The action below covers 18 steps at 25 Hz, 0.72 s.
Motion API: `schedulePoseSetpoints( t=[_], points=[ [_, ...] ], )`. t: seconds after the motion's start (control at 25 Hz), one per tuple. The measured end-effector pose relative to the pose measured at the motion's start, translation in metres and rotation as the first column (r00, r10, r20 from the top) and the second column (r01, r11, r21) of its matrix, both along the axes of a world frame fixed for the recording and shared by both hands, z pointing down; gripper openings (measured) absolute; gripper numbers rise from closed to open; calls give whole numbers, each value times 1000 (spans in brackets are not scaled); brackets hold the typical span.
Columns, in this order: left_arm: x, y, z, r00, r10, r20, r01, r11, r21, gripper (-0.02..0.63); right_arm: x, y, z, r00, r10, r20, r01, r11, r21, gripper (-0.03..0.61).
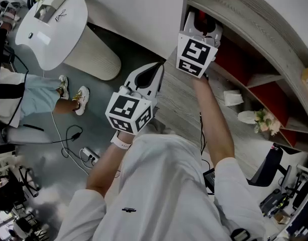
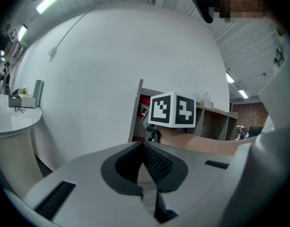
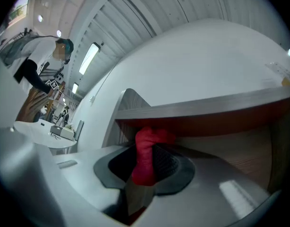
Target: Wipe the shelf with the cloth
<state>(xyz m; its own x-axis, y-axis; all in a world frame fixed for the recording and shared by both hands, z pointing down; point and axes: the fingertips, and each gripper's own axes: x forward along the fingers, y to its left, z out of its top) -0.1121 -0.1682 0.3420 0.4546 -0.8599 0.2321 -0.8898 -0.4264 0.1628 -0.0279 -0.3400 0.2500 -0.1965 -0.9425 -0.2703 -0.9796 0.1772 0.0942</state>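
Observation:
A red cloth [image 3: 147, 155] is pinched between the jaws of my right gripper [image 3: 144, 167], bunched up and poking out past the tips. That gripper [image 1: 203, 25] reaches into the top left compartment of the wooden shelf [image 1: 244, 14], with the red cloth [image 1: 206, 20] just showing beyond its marker cube. The shelf board [image 3: 206, 109] runs right above the cloth. My left gripper [image 1: 156, 70] hangs in front of the shelf's left side, away from it. Its jaws are shut with nothing between them [image 2: 145, 150].
Lower shelf compartments hold a white folded item [image 1: 233, 98], a white dish [image 1: 247, 117] and a small flower bunch [image 1: 267, 122]. A white round table [image 1: 53, 24] stands at the far left, with a seated person [image 1: 23, 94] beside it. Cables and a power strip [image 1: 88, 155] lie on the floor.

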Motion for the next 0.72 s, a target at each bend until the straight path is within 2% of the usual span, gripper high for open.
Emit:
schedulePoseSetpoints(
  t=[0.28,0.72],
  points=[
    [2,-3,-2,1000,-6,-2,6,1000,1,6,20,-36,2,998,62,-17,-62,998,-8,101],
    [11,-14,-4,1000,25,-1,-25,1000,-2,6,92,-15,0,973,226,54,-227,974,24,101]
  ],
)
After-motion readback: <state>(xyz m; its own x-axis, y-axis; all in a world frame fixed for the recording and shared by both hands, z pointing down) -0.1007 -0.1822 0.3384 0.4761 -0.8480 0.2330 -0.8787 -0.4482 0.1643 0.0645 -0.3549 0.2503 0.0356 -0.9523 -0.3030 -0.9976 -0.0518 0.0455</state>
